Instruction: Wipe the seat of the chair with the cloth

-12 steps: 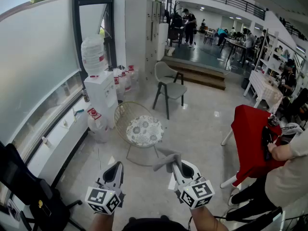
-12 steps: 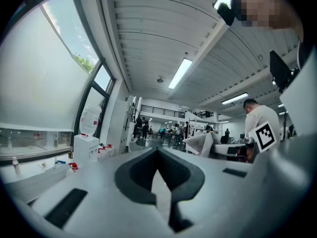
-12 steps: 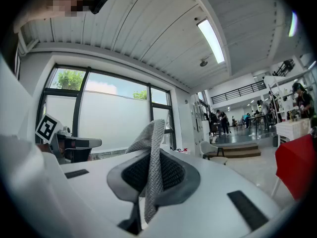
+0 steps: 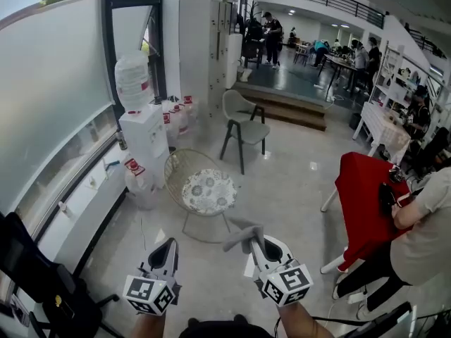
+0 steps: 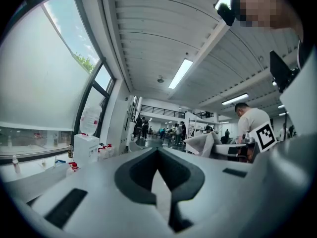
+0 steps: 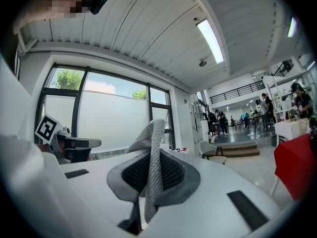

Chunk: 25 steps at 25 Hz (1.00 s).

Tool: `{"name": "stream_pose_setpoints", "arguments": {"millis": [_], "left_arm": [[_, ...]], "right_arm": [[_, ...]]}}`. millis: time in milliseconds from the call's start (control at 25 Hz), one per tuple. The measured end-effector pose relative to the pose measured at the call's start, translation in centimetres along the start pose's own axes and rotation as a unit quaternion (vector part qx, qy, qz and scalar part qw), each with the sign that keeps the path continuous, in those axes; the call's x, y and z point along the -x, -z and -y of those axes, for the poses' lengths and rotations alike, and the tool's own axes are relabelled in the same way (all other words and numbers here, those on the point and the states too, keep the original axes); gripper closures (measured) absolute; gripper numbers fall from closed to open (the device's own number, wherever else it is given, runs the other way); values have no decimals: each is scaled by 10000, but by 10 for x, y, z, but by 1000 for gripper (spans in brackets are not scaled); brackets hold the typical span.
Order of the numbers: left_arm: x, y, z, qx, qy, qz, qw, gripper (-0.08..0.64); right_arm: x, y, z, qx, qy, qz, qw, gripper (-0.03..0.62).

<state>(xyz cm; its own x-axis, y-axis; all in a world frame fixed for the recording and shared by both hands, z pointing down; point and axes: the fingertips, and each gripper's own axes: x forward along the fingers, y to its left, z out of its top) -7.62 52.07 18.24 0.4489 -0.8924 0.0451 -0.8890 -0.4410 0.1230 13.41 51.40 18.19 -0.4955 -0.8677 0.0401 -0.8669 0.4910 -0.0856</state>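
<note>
A round wire chair (image 4: 177,171) with a patterned seat cushion (image 4: 208,191) stands on the floor ahead of both grippers, a short way off. My right gripper (image 4: 258,243) is shut on a grey cloth (image 4: 242,234), which sticks up and leftward from the jaws. In the right gripper view the cloth (image 6: 152,133) is a knitted fold pinched in the right gripper (image 6: 148,157). My left gripper (image 4: 169,248) is held beside it at the same height, shut with nothing in it. The left gripper view shows that gripper (image 5: 158,152) aimed level across the room, the chair out of sight.
A water dispenser (image 4: 141,129) and several bottles (image 4: 177,115) stand left of the wire chair by the window. A grey chair (image 4: 243,129) is behind it. At the right are a red-covered table (image 4: 363,203) and a seated person (image 4: 423,238). A black office chair (image 4: 35,280) is at lower left.
Both grippers hold the same pose, the cloth still pinched. The head view has shifted slightly and the seated person at right has moved a little.
</note>
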Motion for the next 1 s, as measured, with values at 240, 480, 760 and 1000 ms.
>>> {"name": "stream_pose_setpoints", "arguments": {"millis": [240,480,760,1000], "left_arm": [[4,3,-7,38,1,-14,10000,555],[13,3,-28,70,-20,-11,10000,555],[22,-1,-62,81,41,36,10000,555],[28,2,-86,114,240,66,9996,555]], "right_arm": [[-4,0,-11,-119,-136,110,9998,565],[-17,2,-33,-70,-219,50,9997,565],[-36,1,-57,-42,-95,85,9999,565],[-47,7,-70,-29,160,45,9999,565]]}}
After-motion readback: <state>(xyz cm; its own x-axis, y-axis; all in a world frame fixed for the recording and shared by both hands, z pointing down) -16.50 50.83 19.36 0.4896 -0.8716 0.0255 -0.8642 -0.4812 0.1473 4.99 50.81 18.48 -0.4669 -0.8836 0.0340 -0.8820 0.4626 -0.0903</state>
